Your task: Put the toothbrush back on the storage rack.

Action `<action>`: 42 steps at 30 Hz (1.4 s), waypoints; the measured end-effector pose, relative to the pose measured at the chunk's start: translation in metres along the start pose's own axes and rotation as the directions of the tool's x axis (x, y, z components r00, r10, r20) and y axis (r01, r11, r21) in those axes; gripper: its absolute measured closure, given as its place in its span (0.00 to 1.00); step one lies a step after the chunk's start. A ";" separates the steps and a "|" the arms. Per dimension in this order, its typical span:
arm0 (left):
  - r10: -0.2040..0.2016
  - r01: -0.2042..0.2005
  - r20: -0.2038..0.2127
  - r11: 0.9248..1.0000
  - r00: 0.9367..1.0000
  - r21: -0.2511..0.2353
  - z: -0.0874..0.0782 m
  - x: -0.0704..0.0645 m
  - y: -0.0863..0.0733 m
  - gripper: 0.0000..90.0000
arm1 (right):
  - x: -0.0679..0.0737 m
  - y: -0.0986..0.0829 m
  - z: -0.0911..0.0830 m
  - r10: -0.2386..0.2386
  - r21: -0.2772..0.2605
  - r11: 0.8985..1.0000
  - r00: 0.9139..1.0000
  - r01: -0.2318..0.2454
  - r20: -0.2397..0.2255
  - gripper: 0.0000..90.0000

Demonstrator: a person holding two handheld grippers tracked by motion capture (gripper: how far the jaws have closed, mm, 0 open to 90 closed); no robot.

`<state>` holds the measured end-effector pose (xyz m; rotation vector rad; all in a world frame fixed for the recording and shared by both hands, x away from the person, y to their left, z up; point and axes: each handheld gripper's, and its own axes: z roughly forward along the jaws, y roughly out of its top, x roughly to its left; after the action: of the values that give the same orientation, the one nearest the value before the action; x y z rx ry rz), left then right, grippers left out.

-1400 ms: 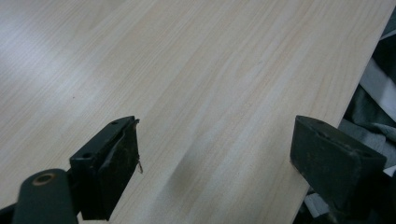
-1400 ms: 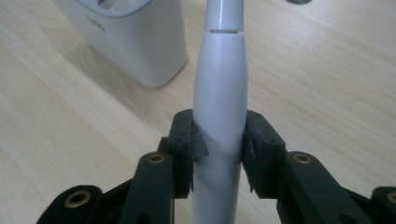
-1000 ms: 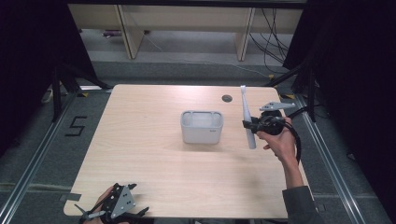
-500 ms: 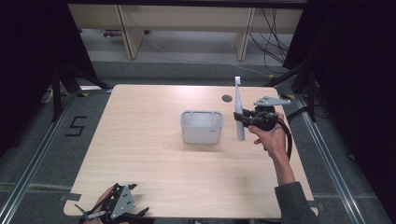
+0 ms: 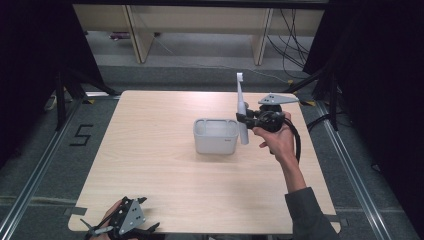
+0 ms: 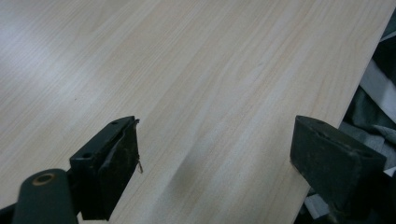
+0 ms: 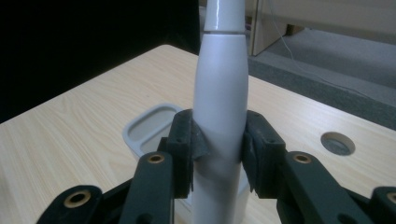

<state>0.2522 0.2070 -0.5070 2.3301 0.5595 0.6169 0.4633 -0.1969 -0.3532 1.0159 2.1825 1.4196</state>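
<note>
A white electric toothbrush [image 5: 240, 106] stands nearly upright, brush head up, with my right gripper [image 5: 243, 120] shut on its thick handle. In the right gripper view the toothbrush [image 7: 220, 93] is pinched between the two black jaws of the right gripper [image 7: 219, 149]. Its lower end hangs just right of a white rectangular open-topped container [image 5: 215, 136], at the container's right rim. The container [image 7: 149, 126] looks hollow inside. My left gripper [image 5: 148, 214] rests at the table's front left corner. The left gripper [image 6: 219, 154] stands open over bare wood with nothing between its jaws.
The light wooden table [image 5: 150, 150] has a round cable hole [image 7: 337, 142] beyond the toothbrush. Wooden shelving and cables lie on the floor behind the table. A floor marking "5" [image 5: 81, 135] sits left of it.
My right gripper has carried the toothbrush left, up to the container's right side, and brought it from a slant to nearly upright. The left gripper has stayed put.
</note>
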 end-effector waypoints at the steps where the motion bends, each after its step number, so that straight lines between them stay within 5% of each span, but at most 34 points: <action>1: 0.000 0.000 -0.001 1.000 1.000 0.000 0.000 0.000 0.000 0.17 | 0.003 0.002 0.002 0.006 -0.005 1.000 1.000 -0.006 -0.005 0.74; 15: 0.009 -0.009 0.005 1.000 1.000 0.012 0.000 0.001 0.000 0.17 | 0.016 0.033 0.029 -0.032 -0.031 0.999 0.999 0.032 -0.021 0.74; 18: -0.003 0.003 0.009 1.000 1.000 0.001 0.000 0.000 0.000 0.17 | 0.016 0.037 0.038 0.010 -0.028 1.000 0.999 -0.011 -0.032 0.75; 28: 0.002 -0.002 0.008 1.000 1.000 -0.009 -0.001 0.001 0.000 0.17 | 0.012 0.038 0.059 0.025 -0.022 0.999 0.999 -0.025 -0.027 0.74; 30: 0.002 -0.002 0.009 1.000 1.000 -0.008 -0.001 0.001 0.000 0.17 | 0.011 0.038 0.064 -0.003 -0.022 1.000 1.000 0.002 -0.024 0.74; 32: 0.001 -0.001 0.010 1.000 1.000 -0.008 -0.001 0.000 0.000 0.17 | 0.013 0.038 0.067 0.031 -0.007 0.999 0.999 -0.031 -0.017 0.74; 42: -0.006 0.006 0.020 1.000 1.000 -0.005 -0.001 -0.001 0.000 0.17 | 0.011 0.031 0.085 -0.011 0.005 1.000 1.000 0.011 -0.004 0.74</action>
<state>0.2515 0.2068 -0.5067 2.3268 0.5544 0.5908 0.5203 -0.1268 -0.3618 1.0028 2.1925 1.4128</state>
